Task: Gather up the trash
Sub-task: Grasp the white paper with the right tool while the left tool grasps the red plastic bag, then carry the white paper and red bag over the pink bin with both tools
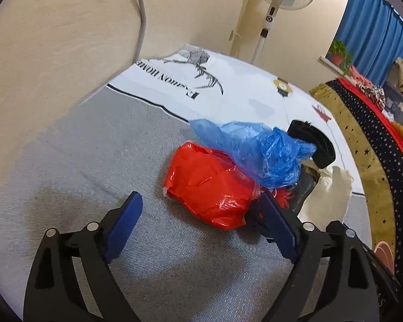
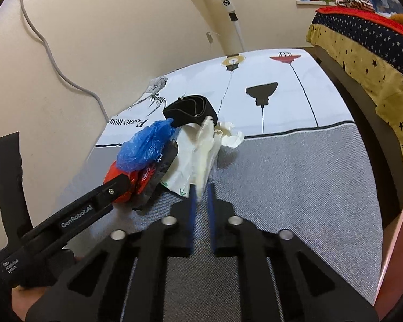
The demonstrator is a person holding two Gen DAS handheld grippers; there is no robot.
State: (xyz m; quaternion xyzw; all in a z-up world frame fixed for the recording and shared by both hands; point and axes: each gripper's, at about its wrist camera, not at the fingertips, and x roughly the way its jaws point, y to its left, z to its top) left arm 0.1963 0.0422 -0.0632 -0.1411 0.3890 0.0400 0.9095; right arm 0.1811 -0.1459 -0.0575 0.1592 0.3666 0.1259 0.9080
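Left tongs [image 1: 201, 212] spread wide, straddling the near end of the crinkled red plastic bag [image 1: 209, 185] on the grey woven worktop [image 1: 67, 161]. A crumpled blue plastic bag [image 1: 258, 150] rests on the red one's far side. Right tongs [image 2: 200, 190] sit nearly together, seemingly pinching the hem of a cream plastic bag [image 2: 201, 147] just right of the red one. Best play, I'd say: left tongs sink lower and bite deep before closing, or the slick film squirts out.
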